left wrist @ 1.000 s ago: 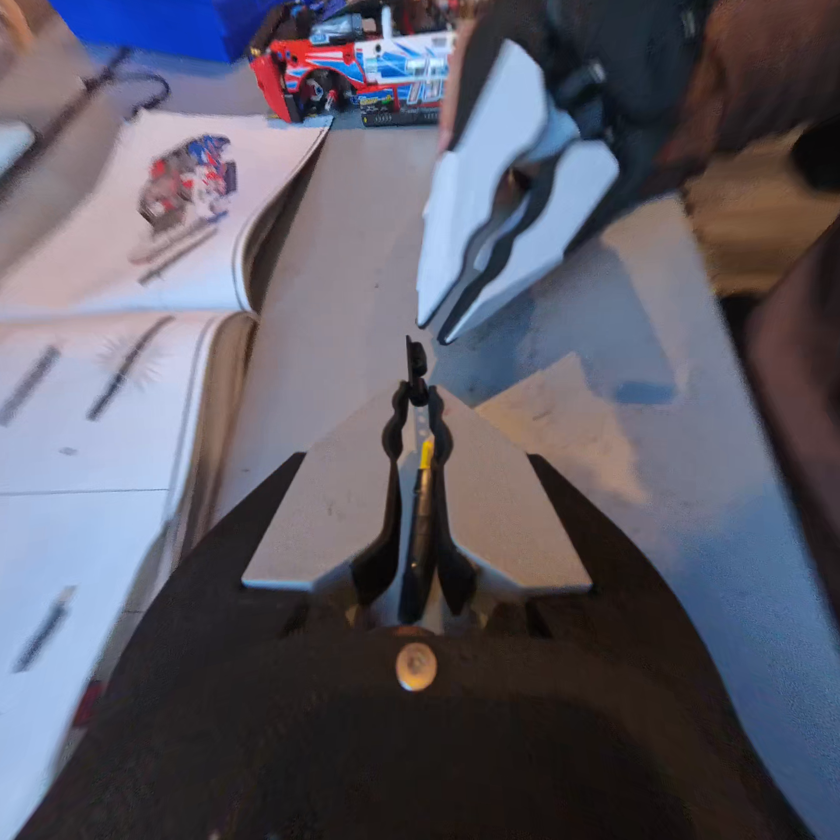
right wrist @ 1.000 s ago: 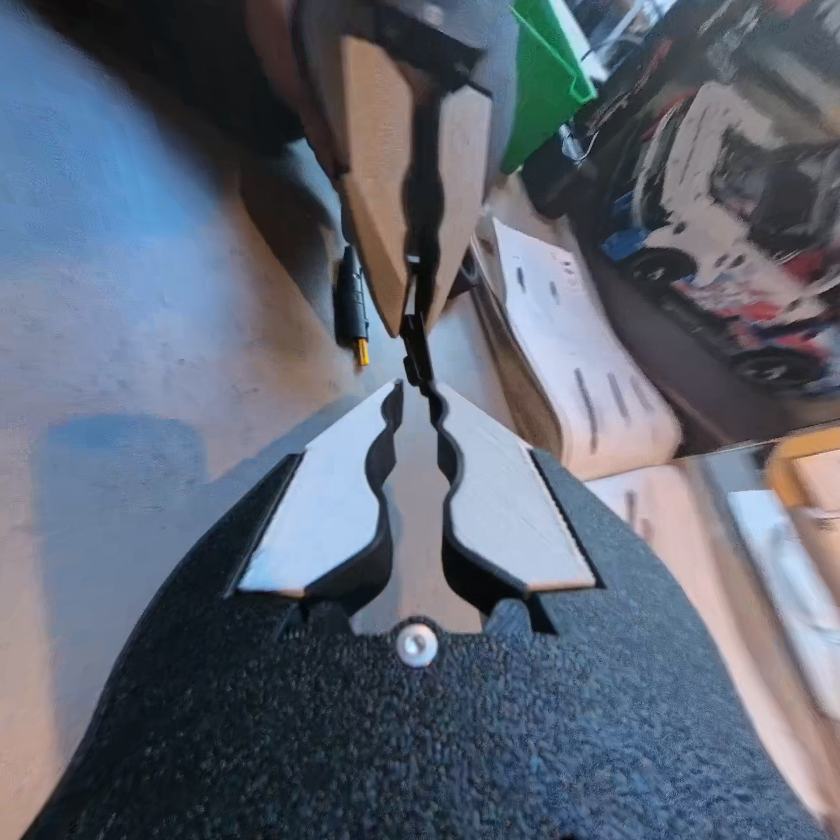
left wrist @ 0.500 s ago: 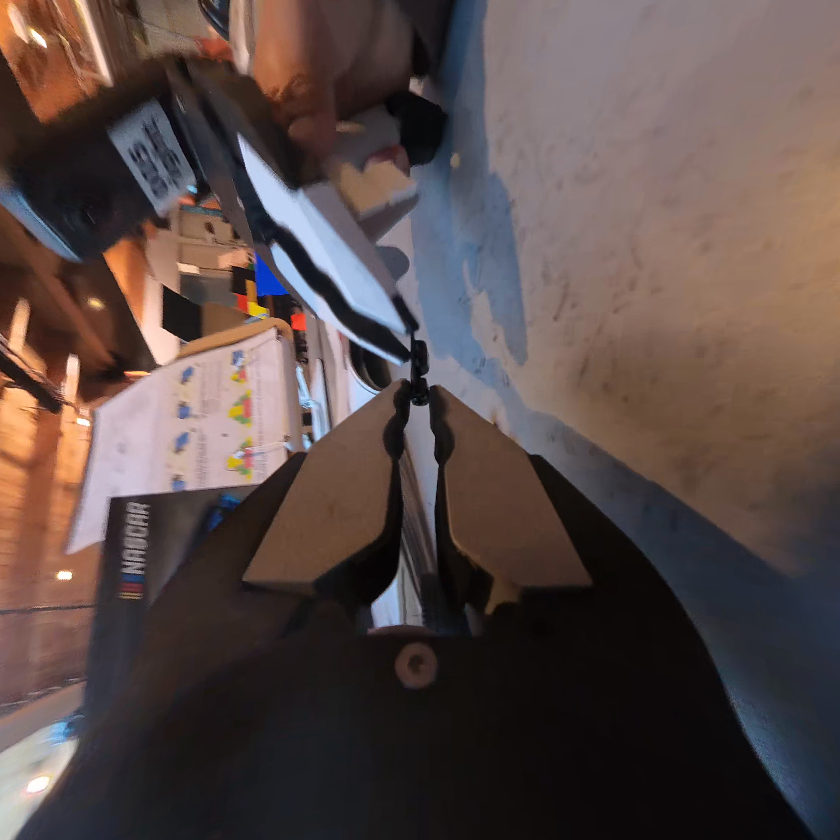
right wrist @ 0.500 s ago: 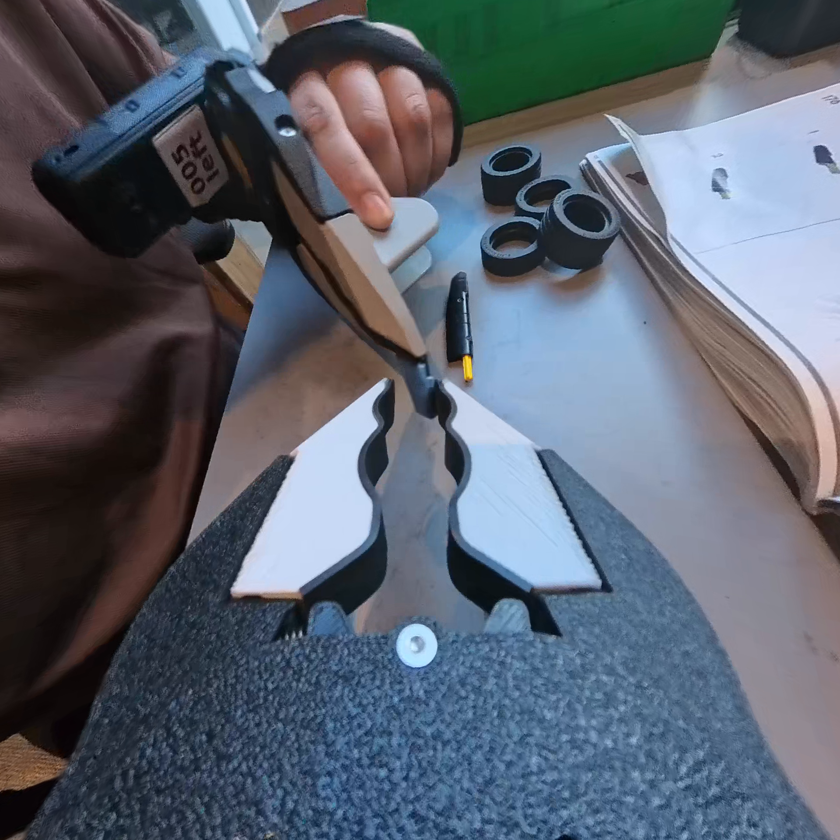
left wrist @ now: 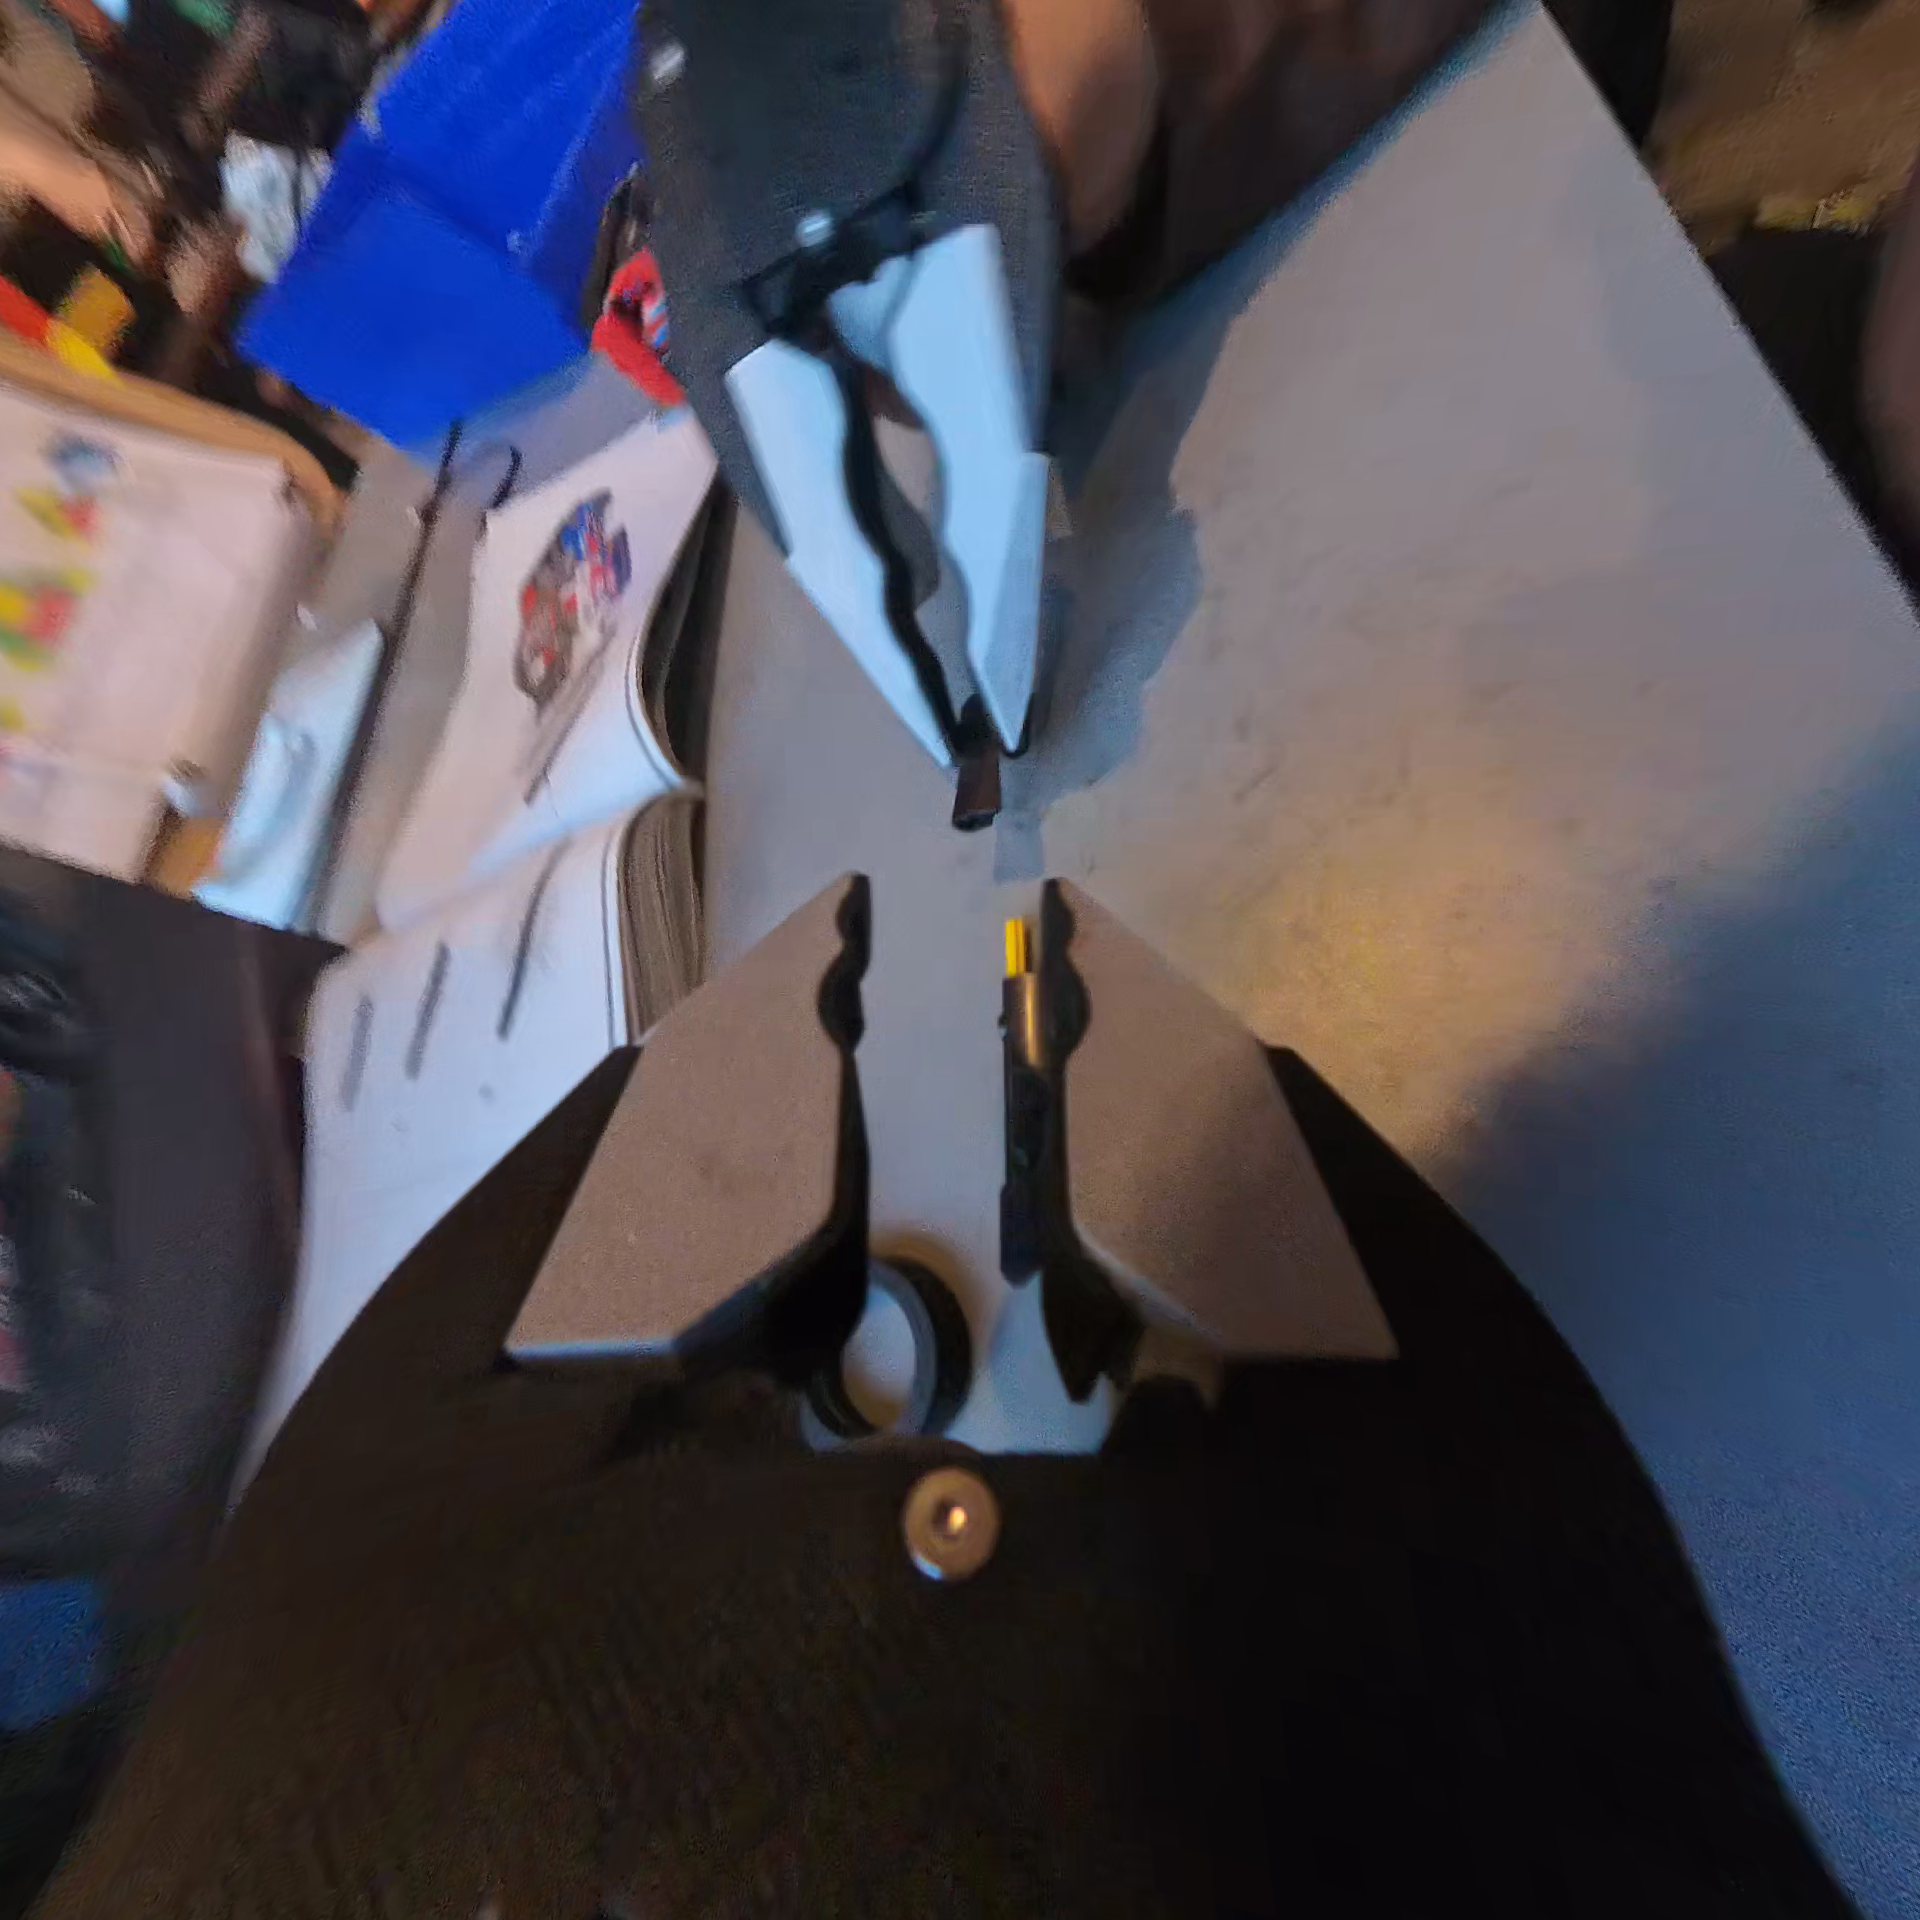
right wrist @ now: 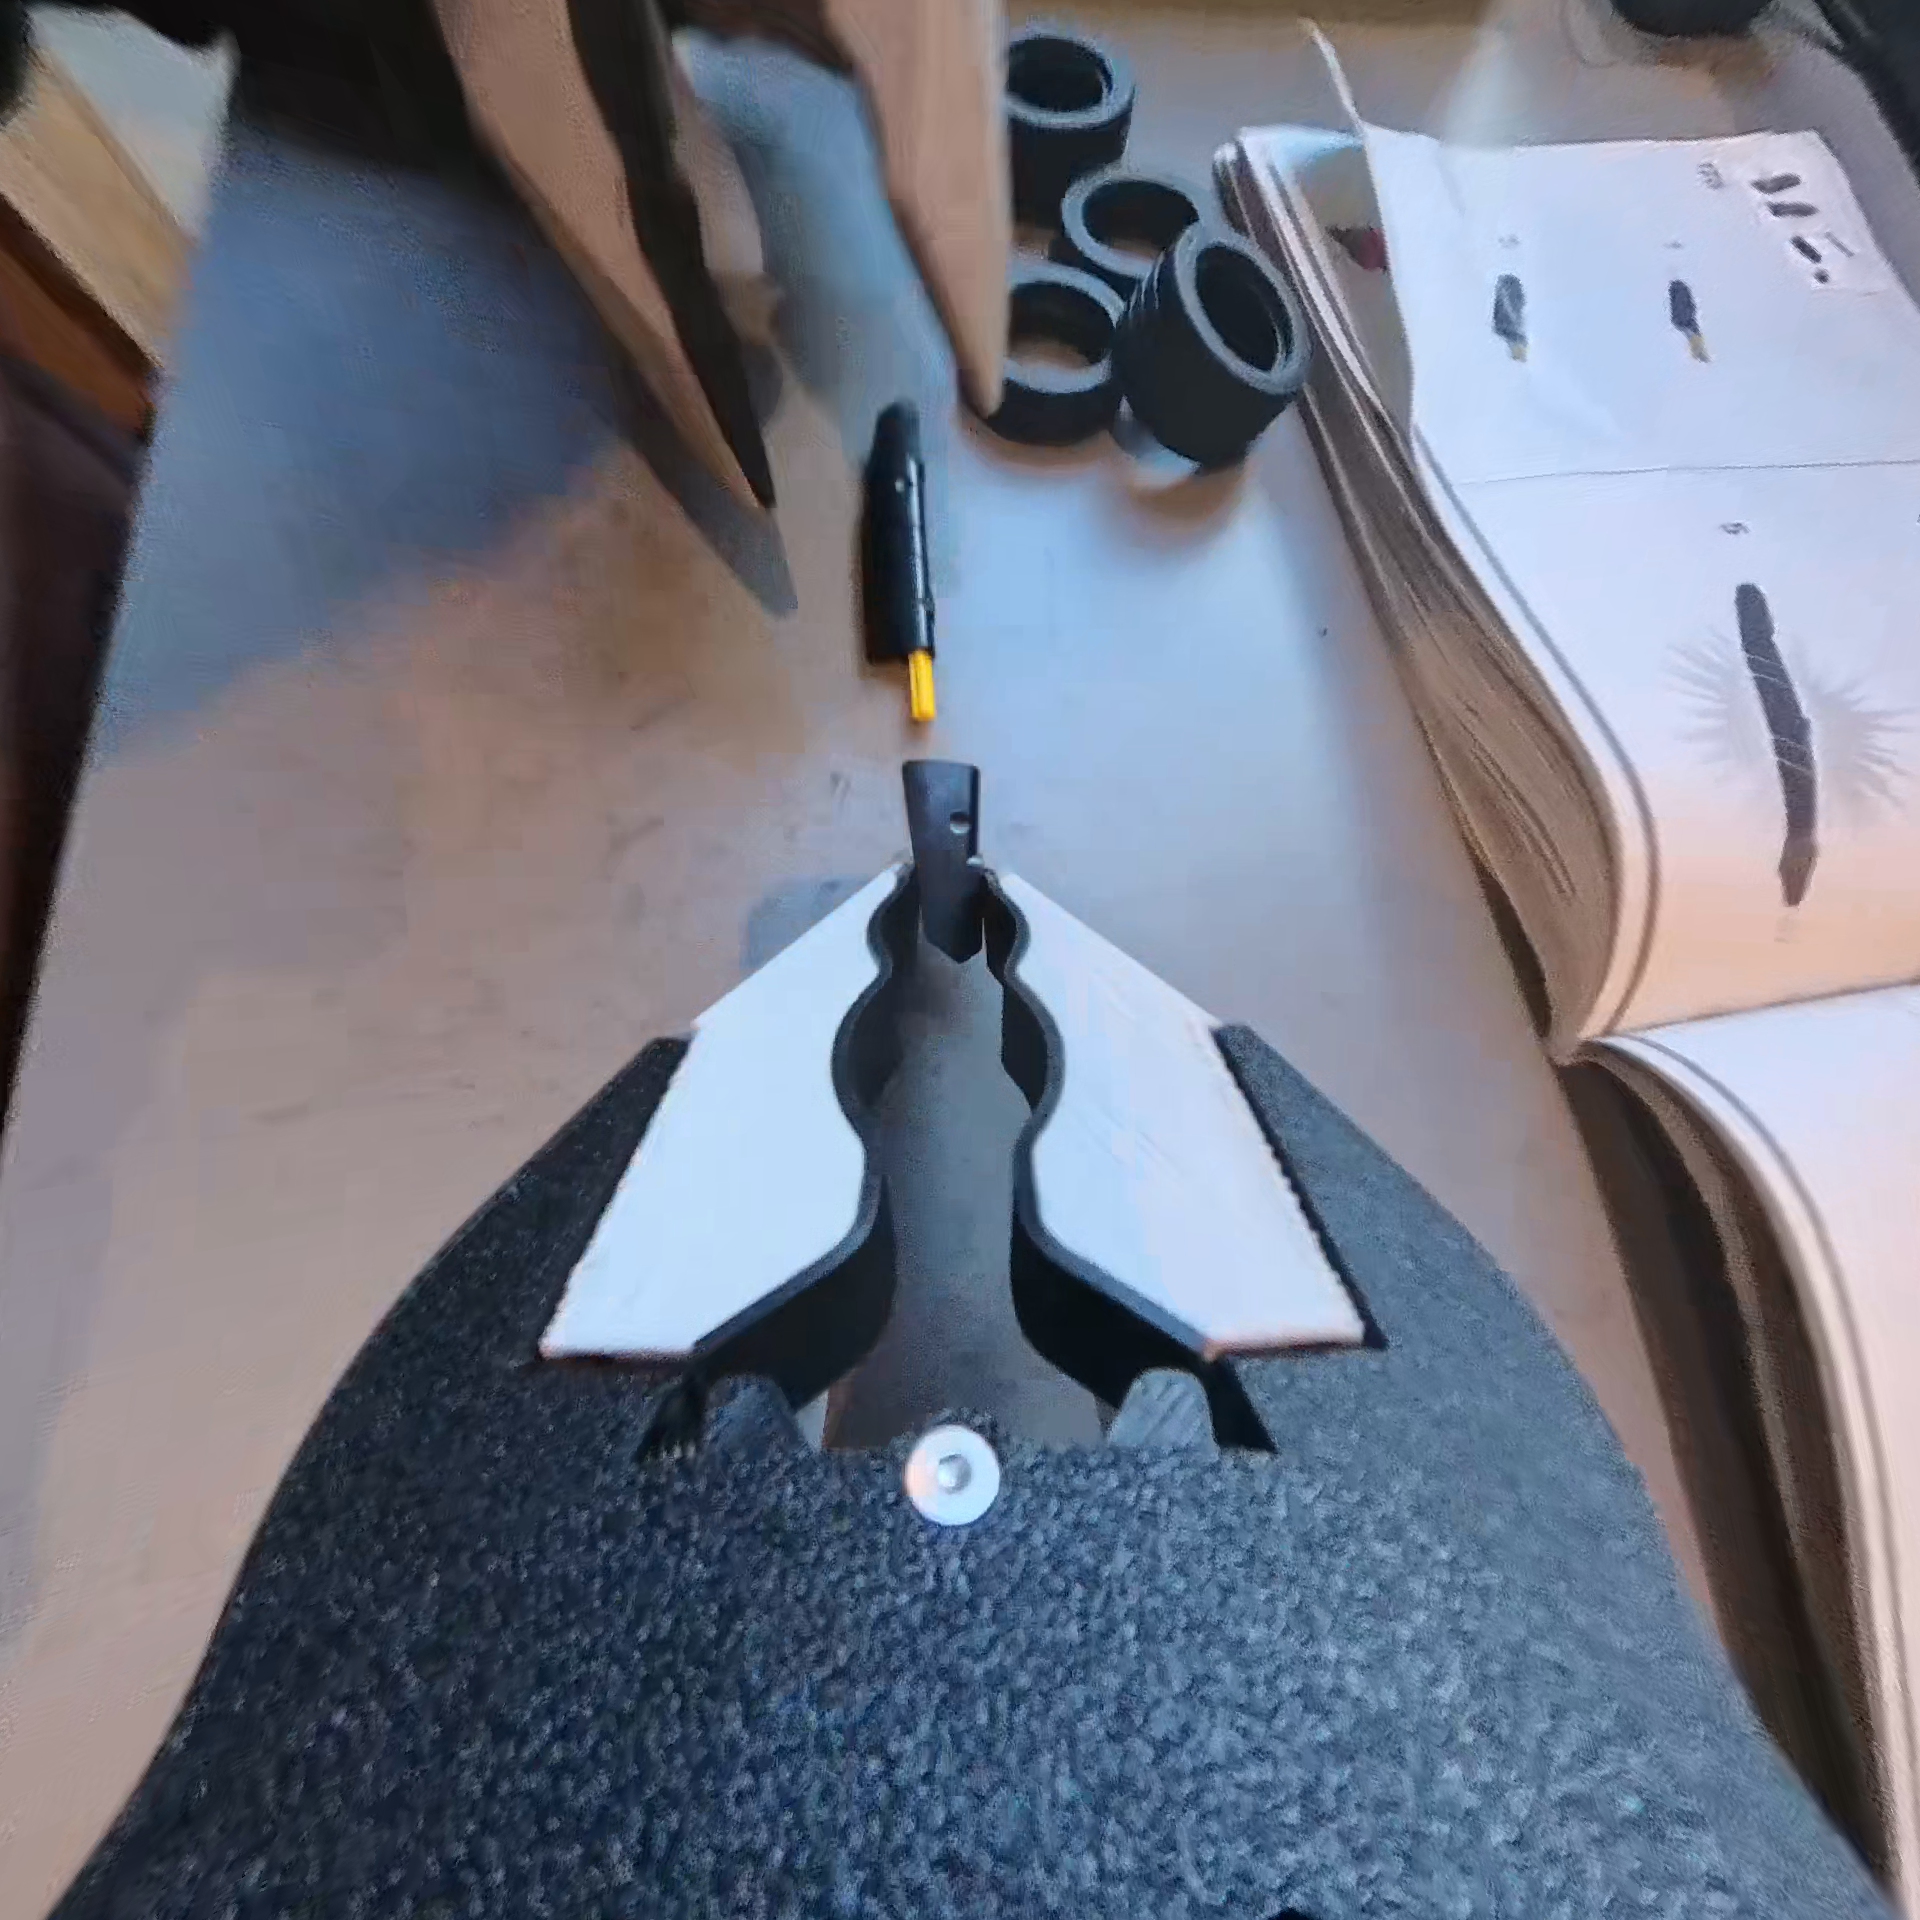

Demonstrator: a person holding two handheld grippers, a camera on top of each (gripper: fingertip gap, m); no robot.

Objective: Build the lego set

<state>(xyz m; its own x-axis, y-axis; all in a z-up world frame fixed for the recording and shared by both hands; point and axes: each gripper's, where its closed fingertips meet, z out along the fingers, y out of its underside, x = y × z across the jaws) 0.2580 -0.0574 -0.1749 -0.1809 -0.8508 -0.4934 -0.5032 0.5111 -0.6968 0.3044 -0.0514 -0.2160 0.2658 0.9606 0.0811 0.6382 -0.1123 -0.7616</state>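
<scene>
Released by the spread left tongs (left wrist: 951, 904), black piece (right wrist: 943, 854) sits pinched in right tongs (right wrist: 948, 883).

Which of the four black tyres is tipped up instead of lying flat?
The tyre nearest the instruction book: this tyre leans on its side, its opening facing the camera; the other three lie flat.

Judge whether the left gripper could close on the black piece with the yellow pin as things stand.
Probably yes: the left gripper is open, and the black piece with the yellow pin lies on the table between its fingers, nothing blocking.
</scene>
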